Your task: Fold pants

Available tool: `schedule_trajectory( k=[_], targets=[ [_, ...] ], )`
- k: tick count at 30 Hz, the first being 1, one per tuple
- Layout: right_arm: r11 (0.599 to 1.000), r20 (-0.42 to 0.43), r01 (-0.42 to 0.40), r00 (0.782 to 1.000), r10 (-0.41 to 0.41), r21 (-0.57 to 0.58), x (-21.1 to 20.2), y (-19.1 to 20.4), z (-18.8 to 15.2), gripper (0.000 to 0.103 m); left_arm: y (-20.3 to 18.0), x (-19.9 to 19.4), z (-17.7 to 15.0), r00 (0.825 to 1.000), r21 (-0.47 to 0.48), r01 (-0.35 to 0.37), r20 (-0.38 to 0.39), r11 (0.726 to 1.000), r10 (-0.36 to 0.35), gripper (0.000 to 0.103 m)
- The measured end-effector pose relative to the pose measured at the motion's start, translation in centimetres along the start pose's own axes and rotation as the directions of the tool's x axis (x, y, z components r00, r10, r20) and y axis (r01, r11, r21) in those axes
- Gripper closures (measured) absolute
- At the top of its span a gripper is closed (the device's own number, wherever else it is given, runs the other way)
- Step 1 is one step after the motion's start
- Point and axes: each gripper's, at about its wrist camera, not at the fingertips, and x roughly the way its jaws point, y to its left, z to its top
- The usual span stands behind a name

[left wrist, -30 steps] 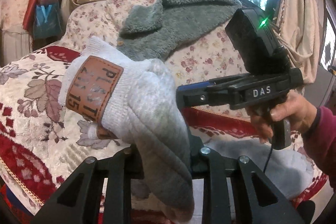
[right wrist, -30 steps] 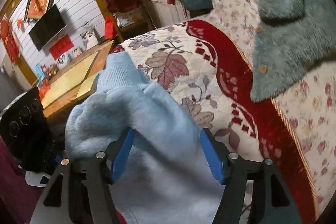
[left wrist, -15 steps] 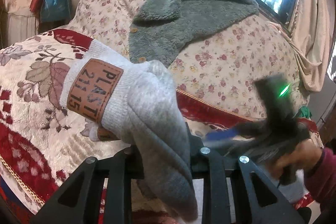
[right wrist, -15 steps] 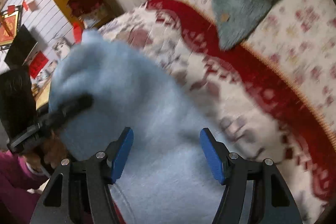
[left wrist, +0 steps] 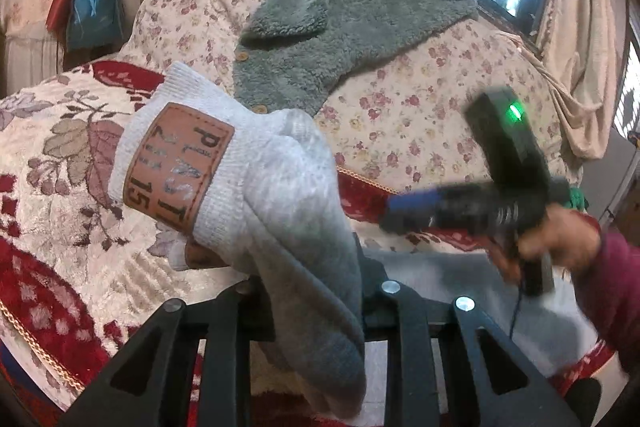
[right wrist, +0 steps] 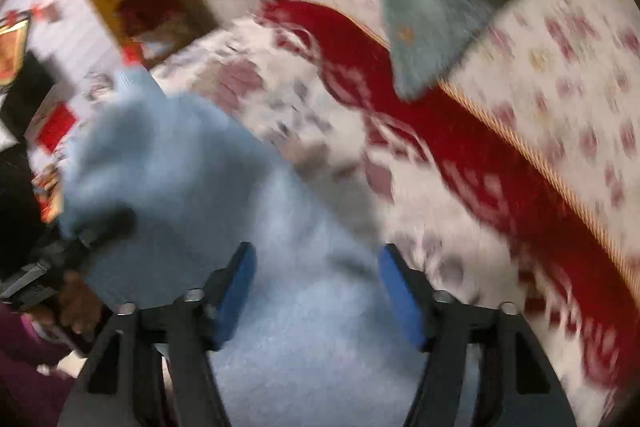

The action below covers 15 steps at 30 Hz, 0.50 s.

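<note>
Pants [left wrist: 280, 195], pale grey fleece with a ribbed waistband and brown leather patch [left wrist: 176, 167], are bunched and clamped in the left gripper [left wrist: 316, 291], lifted over the patterned sofa cover [left wrist: 60, 259], probably to carry one end across. The right gripper [right wrist: 316, 287] is opening, its blue pads [right wrist: 400, 299] clear of the cloth between them. Beyond, a blue bag [left wrist: 94, 11] stands; its contents are hidden.

Pants [left wrist: 288, 195] are light grey with a brown patch [left wrist: 178, 165], sofa cover [left wrist: 60, 187] is cream and red with leaves, and there's a fuzzy grey-green jacket [left wrist: 340, 39] on pink-flowered cushions [left wrist: 420, 115].
</note>
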Motion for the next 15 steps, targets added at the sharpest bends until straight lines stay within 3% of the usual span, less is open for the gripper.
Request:
schedule_trajectory(
  k=[4,8,13,15],
  targets=[
    [0.986,-0.072,-0.119,0.991,0.111,-0.120,2.7,0.1,3.2,0.011,0.1,-0.5,-0.8,1.000,0.035,0.025,0.018,0.999,-0.025,0.078],
    [0.951,-0.194,-0.149,0.976,0.097,-0.272,5.8,1.3,3.9,0.011,1.6,-0.1,-1.0,0.999,0.022,0.033,0.013,0.999,-0.033,0.078],
    [0.948,-0.268,-0.144,0.961,0.066,-0.284,11.2,1.1,4.8,0.011,6.5,2.3,-1.8,0.998,-0.126,0.002,-0.061,0.992,-0.009,0.078],
    [0.951,-0.325,-0.178,0.941,0.089,-0.255,13.7,1.3,5.0,0.011,8.4,3.2,-2.5,0.995,-0.204,-0.010,-0.103,0.979,-0.011,0.077]
  ],
)
